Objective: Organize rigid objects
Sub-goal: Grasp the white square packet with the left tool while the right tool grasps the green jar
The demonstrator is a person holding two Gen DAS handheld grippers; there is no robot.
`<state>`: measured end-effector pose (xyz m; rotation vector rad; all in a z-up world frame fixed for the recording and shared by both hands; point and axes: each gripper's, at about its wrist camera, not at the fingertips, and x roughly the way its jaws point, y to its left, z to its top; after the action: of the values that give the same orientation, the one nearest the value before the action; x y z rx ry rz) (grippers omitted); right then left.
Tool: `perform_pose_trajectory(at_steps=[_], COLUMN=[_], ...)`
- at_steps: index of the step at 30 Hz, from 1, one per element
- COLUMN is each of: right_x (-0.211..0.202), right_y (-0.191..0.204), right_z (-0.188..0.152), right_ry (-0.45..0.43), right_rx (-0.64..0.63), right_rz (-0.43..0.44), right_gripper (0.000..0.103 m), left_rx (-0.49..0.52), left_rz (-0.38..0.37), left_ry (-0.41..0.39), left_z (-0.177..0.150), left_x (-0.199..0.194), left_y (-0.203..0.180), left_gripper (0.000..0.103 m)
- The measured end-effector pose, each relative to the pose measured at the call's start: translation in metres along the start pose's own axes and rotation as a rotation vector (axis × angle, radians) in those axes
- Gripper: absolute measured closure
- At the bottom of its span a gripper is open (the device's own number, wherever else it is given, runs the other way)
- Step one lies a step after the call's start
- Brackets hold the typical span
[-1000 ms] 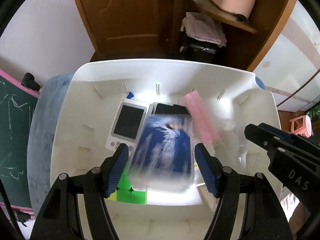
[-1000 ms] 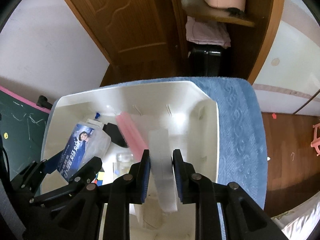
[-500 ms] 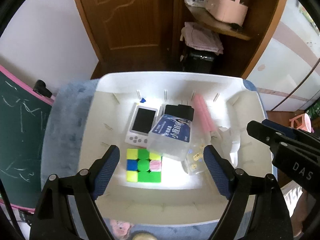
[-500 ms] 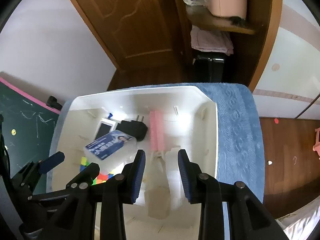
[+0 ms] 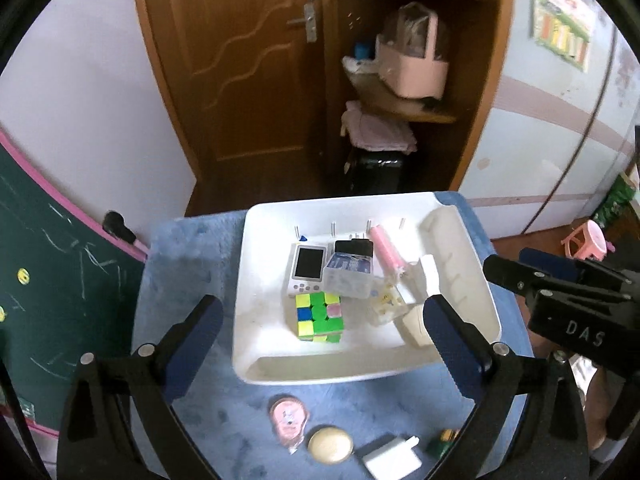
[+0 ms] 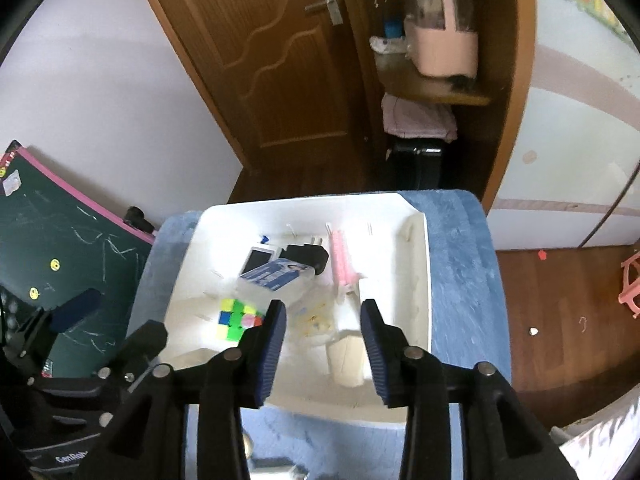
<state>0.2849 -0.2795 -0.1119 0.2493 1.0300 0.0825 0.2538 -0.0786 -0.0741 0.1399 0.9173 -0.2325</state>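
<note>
1. Both grippers hang above the near edge of the white bin (image 5: 244, 280), which sits on a desk covered in blue cloth (image 5: 188, 264). The left gripper (image 5: 320, 340) has its fingers spread very wide and holds nothing; the right gripper (image 6: 323, 344) is also open, less widely, and empty.

2. Inside the bin lie a puzzle cube (image 5: 319, 317), a white handheld device with a dark screen (image 5: 307, 270), a clear box with a blue label (image 5: 349, 280) leaning on a black plug adapter (image 5: 354, 247), a pink stick (image 5: 385, 250), a small clear packet (image 5: 386, 300) and a pale upright box (image 5: 416, 322) near the right wall.

3. On the cloth in front of the bin, outside it, are a pink round case (image 5: 289, 420), a tan disc (image 5: 330, 445), a white charger (image 5: 393, 458) and a small green item (image 5: 448, 438), too blurred to identify. I judge these are what remains to gather.

4. Risks: those leftovers lie close together, so wide fingers coming down on one could nudge its neighbour off the desk's near edge. The disc and pink case look flat and low, likely to slip out of a pinch on soft cloth.

5. The labelled box rests tilted on the adapter; dropping more onto it could tip the pile.
</note>
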Motion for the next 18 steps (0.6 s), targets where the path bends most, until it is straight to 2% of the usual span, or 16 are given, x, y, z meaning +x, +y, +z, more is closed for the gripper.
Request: perform_pose_trajectory(at_steps=[2, 9, 13, 18], right_x=[-0.017, -0.061, -0.076, -0.077], right_y=[0.005, 0.017, 0.018, 0.014], right_z=[-0.008, -0.047, -0.073, -0.104], right_ry=[-0.024, -0.06, -0.062, -0.04], right_rx=[0.011, 0.055, 0.095, 0.144], right_rz=[-0.006, -0.037, -0.048, -0.062], right_gripper=[0.051, 0.05, 0.05, 0.05], left_rx=[0.033, 0.164, 0.248, 0.378], left_rz=[-0.007, -0.07, -0.131, -0.214], left_ry=[-0.014, -0.019, 0.015, 0.097], left_z=[-0.009, -0.051, -0.082, -0.124], left_x=[-0.013, -0.038, -0.037, -0.015], left_y=[0.002, -0.002, -0.01, -0.028], left_gripper=[0.003, 0.001, 0.001, 0.001])
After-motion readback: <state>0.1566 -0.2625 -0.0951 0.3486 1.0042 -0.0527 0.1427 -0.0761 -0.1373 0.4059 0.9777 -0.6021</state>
